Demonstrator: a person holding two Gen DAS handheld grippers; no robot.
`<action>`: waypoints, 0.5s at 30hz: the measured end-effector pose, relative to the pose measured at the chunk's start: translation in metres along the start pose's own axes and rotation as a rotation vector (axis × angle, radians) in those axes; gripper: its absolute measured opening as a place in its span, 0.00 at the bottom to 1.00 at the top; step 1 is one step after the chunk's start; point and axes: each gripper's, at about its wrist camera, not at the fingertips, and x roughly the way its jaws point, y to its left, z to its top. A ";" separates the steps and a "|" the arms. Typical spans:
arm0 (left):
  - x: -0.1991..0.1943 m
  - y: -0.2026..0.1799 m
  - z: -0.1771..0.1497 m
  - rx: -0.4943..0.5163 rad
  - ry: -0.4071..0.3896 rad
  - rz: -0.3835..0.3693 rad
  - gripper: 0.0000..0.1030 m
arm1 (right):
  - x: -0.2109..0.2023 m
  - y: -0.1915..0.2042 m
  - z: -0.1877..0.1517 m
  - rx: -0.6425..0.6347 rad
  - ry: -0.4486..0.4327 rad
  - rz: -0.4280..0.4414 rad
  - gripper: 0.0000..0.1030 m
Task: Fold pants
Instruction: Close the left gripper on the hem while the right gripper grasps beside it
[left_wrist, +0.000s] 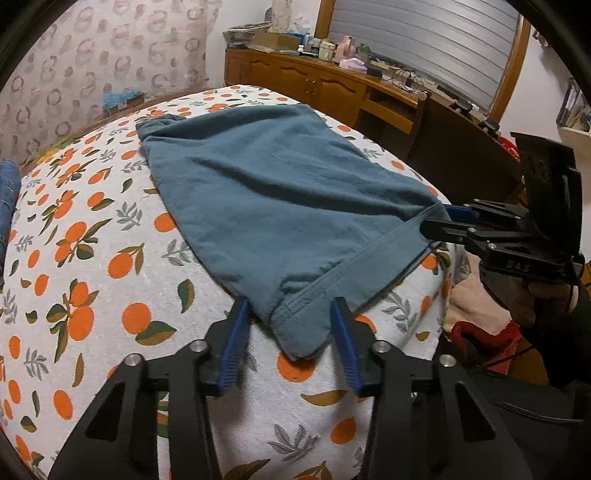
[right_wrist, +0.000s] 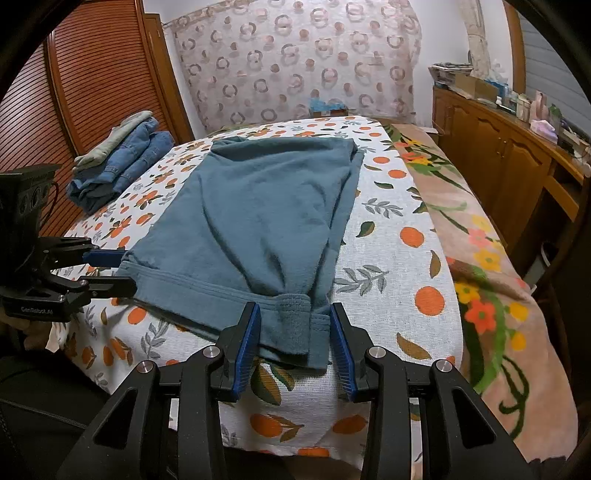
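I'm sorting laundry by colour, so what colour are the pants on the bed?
The pants are plain teal blue, clearest in the right wrist view.

The pants (right_wrist: 258, 221) lay flat on the cloth (right_wrist: 391, 236) spread over the bed, running from the near edge toward the far end. At the near hem, the left gripper (left_wrist: 291, 332) sat around the left corner, a finger on each side of it. The right gripper (right_wrist: 293, 332) sat around the right corner the same way, both well apart along that hem. Far left on the bed, a stack of folded clothes (right_wrist: 122, 162) rested beside the pants. A blanket (right_wrist: 480, 258) lay right of the cloth. A cabinet (right_wrist: 509, 155) stood further right, clutter on top
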 end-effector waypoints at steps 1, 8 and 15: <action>0.000 0.000 0.000 -0.002 -0.001 -0.009 0.38 | 0.000 0.000 0.000 0.000 0.000 0.001 0.38; -0.002 0.001 0.000 -0.007 -0.008 -0.027 0.28 | 0.000 -0.001 -0.001 0.006 0.000 0.014 0.33; -0.008 0.001 0.003 -0.007 -0.039 -0.036 0.18 | -0.002 0.000 -0.001 0.009 -0.007 0.048 0.17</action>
